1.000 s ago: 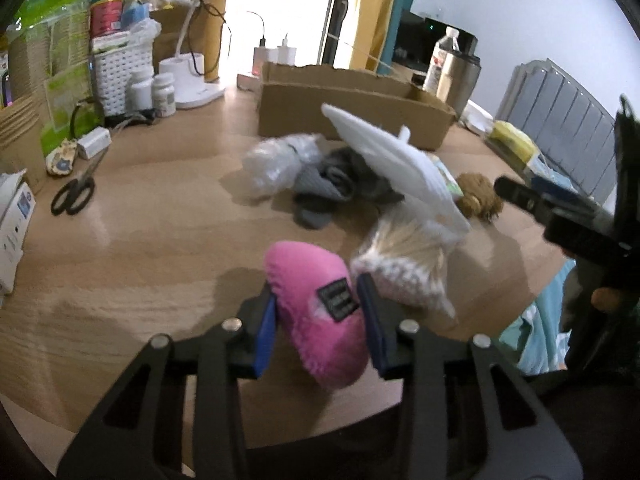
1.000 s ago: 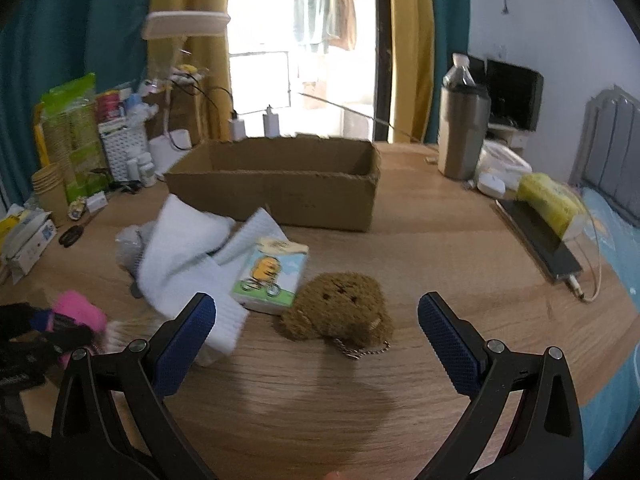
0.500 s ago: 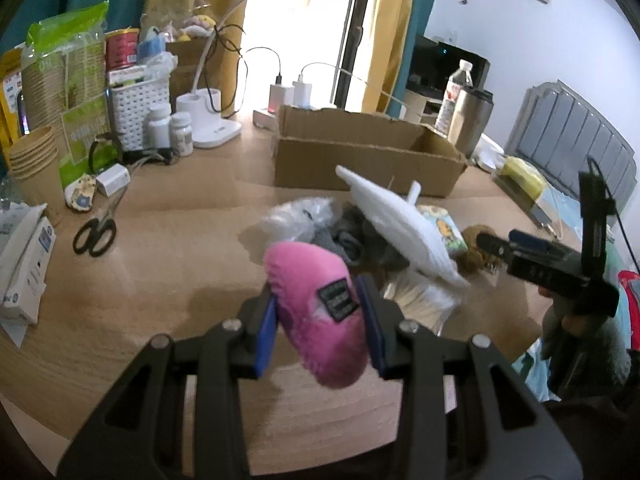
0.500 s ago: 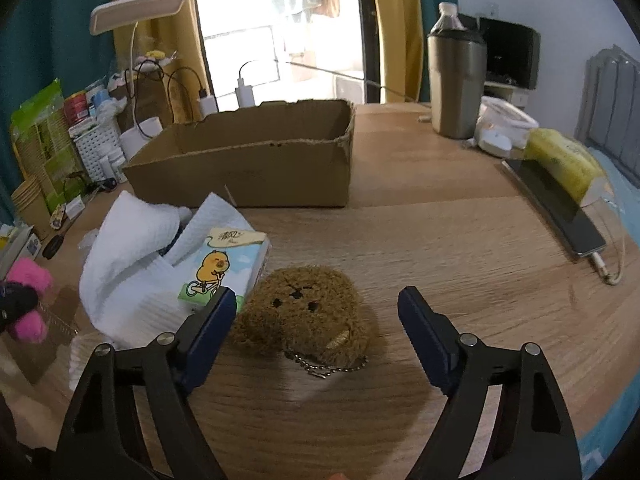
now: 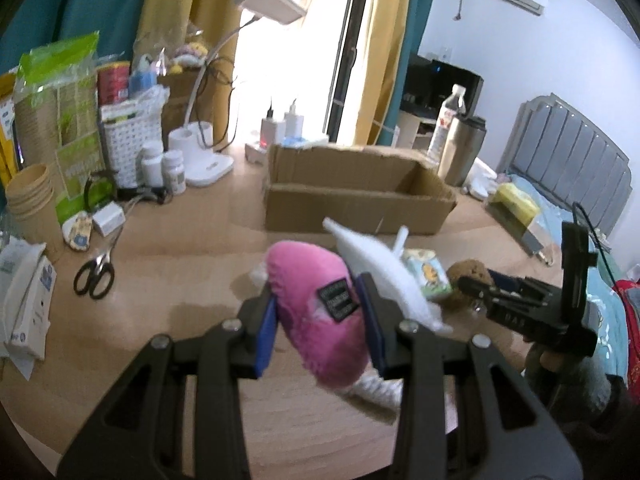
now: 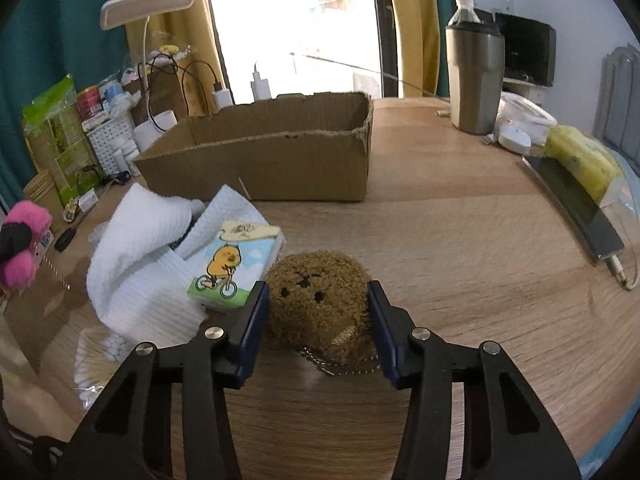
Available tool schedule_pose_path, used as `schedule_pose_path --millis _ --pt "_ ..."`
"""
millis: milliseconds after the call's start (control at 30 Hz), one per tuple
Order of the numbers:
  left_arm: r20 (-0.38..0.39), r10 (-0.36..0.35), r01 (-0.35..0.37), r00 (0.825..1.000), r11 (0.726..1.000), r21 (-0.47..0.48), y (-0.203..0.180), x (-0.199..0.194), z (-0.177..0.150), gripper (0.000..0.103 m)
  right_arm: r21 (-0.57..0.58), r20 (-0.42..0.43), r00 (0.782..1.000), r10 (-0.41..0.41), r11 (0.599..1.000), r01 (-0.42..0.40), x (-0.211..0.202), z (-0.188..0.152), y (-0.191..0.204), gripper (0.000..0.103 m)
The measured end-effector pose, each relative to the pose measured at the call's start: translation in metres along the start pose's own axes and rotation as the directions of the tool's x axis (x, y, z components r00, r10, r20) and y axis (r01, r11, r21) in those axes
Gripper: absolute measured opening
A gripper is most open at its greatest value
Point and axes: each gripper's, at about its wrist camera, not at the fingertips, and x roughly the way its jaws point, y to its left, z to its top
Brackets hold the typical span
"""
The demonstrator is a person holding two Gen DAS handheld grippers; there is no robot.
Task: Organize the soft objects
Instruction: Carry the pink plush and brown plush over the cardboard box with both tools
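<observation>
Right gripper (image 6: 316, 316) jaws closing, brown plush (image 6: 318, 300) dead centre between pads, on table (image 6: 460, 248), keychain toward camera. Left gripper (image 5: 318, 322) clamps pink plush (image 5: 316, 312), long axis along fingers, clear of tabletop. Cardboard box (image 6: 272, 160) straight ahead of both, right nearer.

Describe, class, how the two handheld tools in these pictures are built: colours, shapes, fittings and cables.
Both are alike. The left tool and the right tool each have two matte black, open-framed fingers with triangular cut-outs, silver pivot bolts and flat blue pads. Seen from the left wrist view, the right tool carries an upright black block with a thin black cable.
</observation>
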Motion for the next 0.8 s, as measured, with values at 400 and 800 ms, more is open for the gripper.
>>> schedule_pose_path --millis 400,800 --pt "0.083 -0.038 0.033 0.996 0.998 0.054 -0.024 -0.011 0.037 0.039 0.002 0.109 0.994 0.028 1.000 -0.029 -0.029 0.028 -0.006 0.051" --pt "0.123 -0.080 0.068 0.989 0.993 0.099 -0.050 -0.004 0.070 0.039 -0.014 0.196 0.980 0.046 0.999 -0.044 -0.049 0.057 -0.015 0.051"
